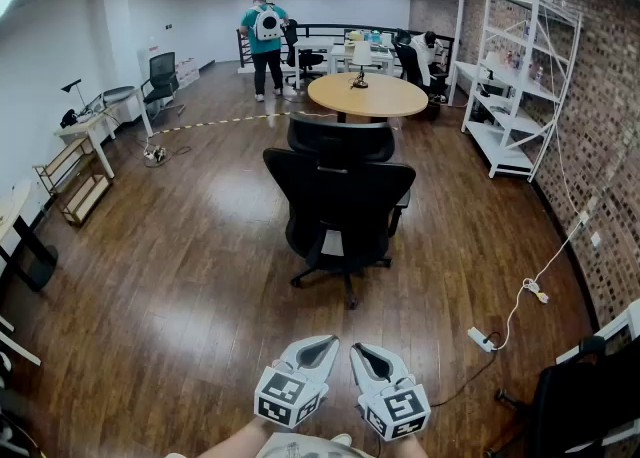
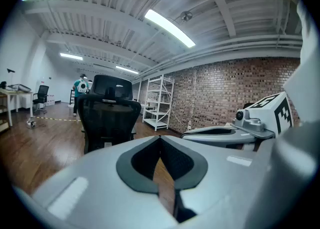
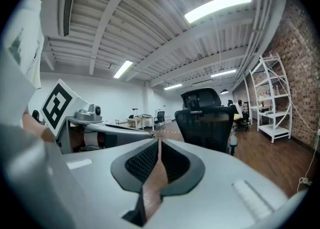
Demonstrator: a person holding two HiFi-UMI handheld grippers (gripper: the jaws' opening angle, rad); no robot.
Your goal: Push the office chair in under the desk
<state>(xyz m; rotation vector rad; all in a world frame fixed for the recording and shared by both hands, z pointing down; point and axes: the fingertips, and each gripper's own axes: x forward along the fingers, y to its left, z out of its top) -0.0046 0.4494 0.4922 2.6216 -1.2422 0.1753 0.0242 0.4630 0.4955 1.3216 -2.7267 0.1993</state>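
Office chair point(image 1: 340, 201) is standing at 12 o'clock, well apart from left gripper point(image 1: 316, 346) and right gripper point(image 1: 368, 353); both are holding jaws pressed together, empty

The black mesh-backed office chair point(image 1: 340, 201) stands upright on the wooden floor point(image 1: 200, 246), out in the open middle of it, on a wheeled star base point(image 1: 345, 271). Its back and headrest point(image 1: 340, 138) face the viewer. Just beyond it stands a round, light wooden tabletop point(image 1: 385, 98), and the chair faces its near edge.
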